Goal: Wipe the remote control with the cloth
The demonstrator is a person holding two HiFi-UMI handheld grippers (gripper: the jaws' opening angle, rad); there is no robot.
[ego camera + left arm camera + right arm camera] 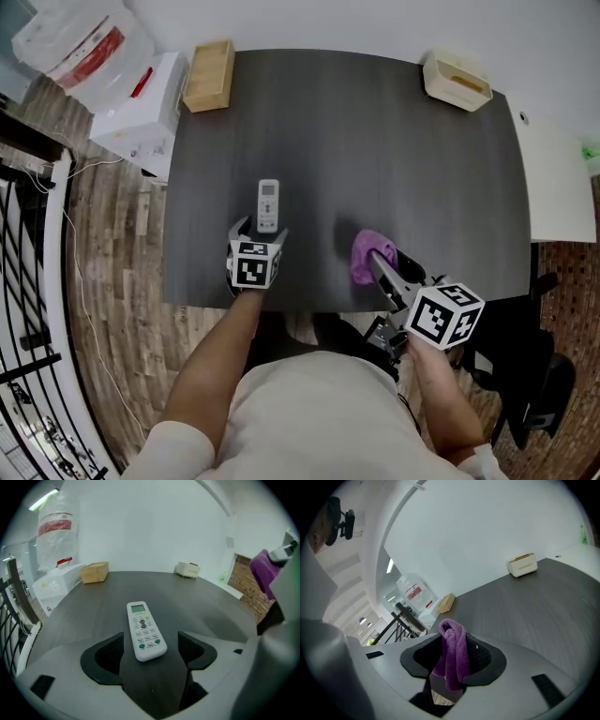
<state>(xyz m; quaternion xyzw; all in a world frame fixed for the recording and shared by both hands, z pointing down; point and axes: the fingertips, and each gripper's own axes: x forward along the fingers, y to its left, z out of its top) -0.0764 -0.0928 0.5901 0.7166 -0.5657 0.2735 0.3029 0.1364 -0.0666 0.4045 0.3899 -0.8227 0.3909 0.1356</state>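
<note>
A white remote control (268, 204) (145, 630) lies face up on the dark table (375, 159), screen end away from me. My left gripper (259, 230) (151, 651) stands open around the remote's near end, one black pad on each side with a gap between pads and remote. A purple cloth (367, 255) (452, 657) hangs pinched in my right gripper (380, 261) (454, 660), above the table near its front edge, right of the remote. The cloth (263, 571) also shows at the right edge of the left gripper view.
A wooden box (209, 75) sits at the table's back left corner and a cream box (457, 79) at the back right. White appliances (141, 108) and a black railing (23, 281) stand off the left side. A white desk (562, 183) adjoins on the right.
</note>
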